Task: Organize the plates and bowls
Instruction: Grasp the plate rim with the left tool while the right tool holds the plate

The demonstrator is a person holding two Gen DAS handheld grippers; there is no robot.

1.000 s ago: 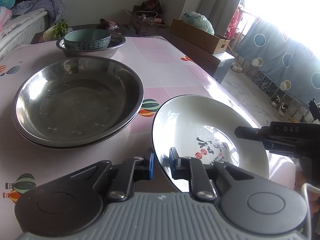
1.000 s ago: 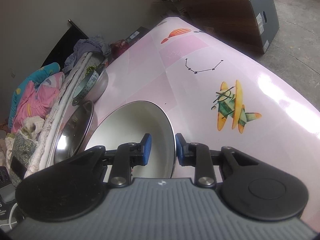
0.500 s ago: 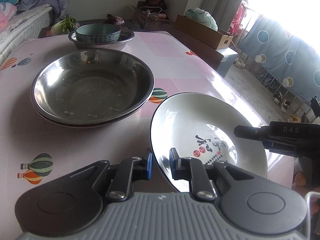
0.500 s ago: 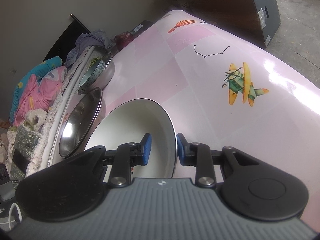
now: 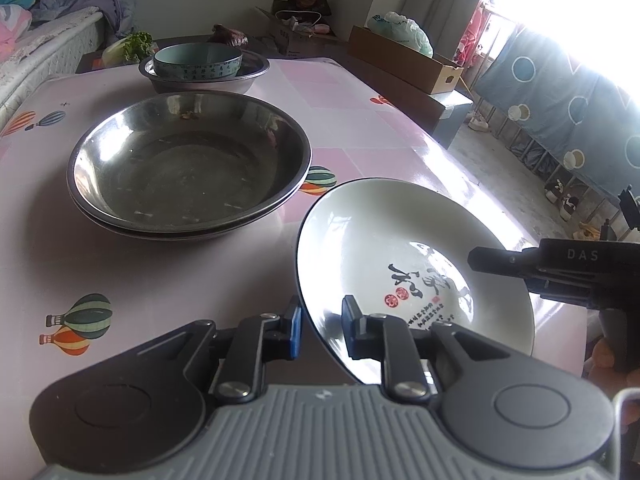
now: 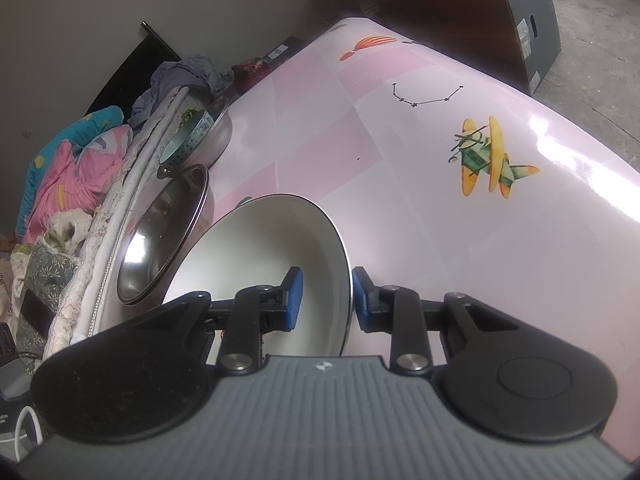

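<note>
A white plate (image 5: 400, 248) with black calligraphy is held tilted above the pink table. My left gripper (image 5: 320, 326) is shut on its near rim. My right gripper (image 6: 326, 300) straddles the opposite rim of the plate (image 6: 260, 264), jaws a little apart around the edge; its black body also shows in the left wrist view (image 5: 560, 276). A stack of large steel basins (image 5: 188, 168) sits left of the plate. Farther back a teal bowl (image 5: 198, 62) sits inside a smaller steel basin (image 5: 248, 76).
The pink table (image 6: 420, 184) has balloon and plane prints and ends close on the right. A bed with bedding (image 6: 72, 168) runs along the far side. Cardboard boxes (image 5: 404, 60) and a dark cabinet (image 6: 480, 20) stand beyond the table.
Both grippers and the plate have drifted a little; the steel basins have shifted right in the left wrist view. The right jaws have opened slightly around the rim.
</note>
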